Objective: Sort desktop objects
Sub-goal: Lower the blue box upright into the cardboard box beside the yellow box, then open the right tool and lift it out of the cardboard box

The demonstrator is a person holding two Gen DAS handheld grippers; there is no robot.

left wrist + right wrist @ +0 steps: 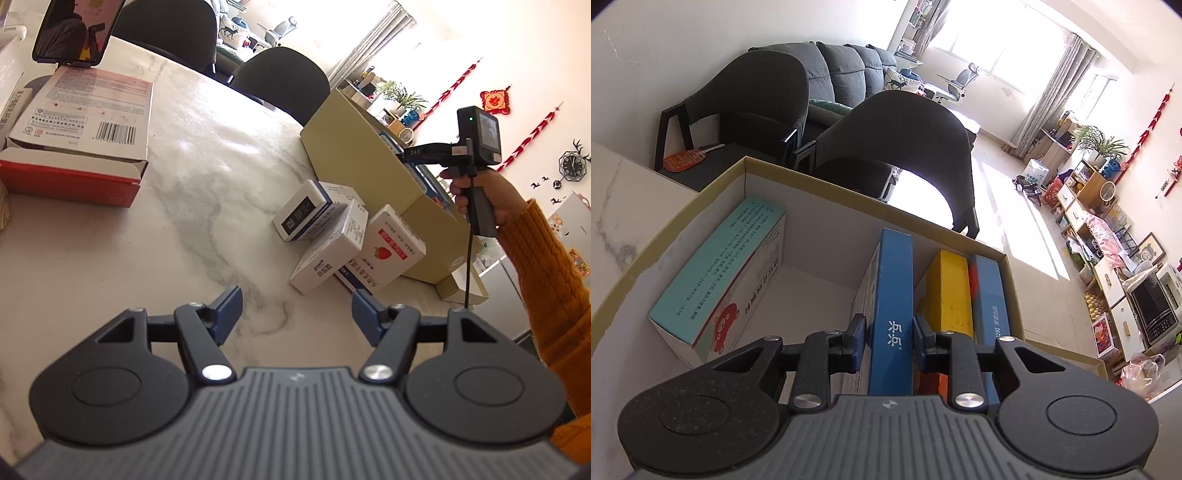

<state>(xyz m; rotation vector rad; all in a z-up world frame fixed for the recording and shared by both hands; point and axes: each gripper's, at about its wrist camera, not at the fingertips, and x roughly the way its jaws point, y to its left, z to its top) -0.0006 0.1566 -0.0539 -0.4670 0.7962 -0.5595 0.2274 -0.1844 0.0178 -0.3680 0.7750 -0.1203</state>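
Right gripper (pixel 889 338) of mine reaches down into the cardboard box (pixel 849 192), its blue pads on either side of a blue carton (pixel 892 295) standing on its narrow edge. Whether the pads press the carton or stand just off it I cannot tell; they sit very close to its two broad faces. The carton's long axis runs straight away from me, toward the box's far wall, its narrow blue face turned up with white characters printed near my end. Just beside it on the right stand a yellow carton (pixel 951 288) and another blue one (pixel 990 291), lined up the same way. On the box's left side lies a teal-topped carton (pixel 720 273) with a red cartoon bear, angled toward the far left corner.

Meanwhile my left gripper (pixel 297 310) hovers over the marble table (pixel 184 184) with its fingers spread and nothing between them. Ahead of it, three small white cartons (pixel 332 240) lie huddled against the box's outer wall.
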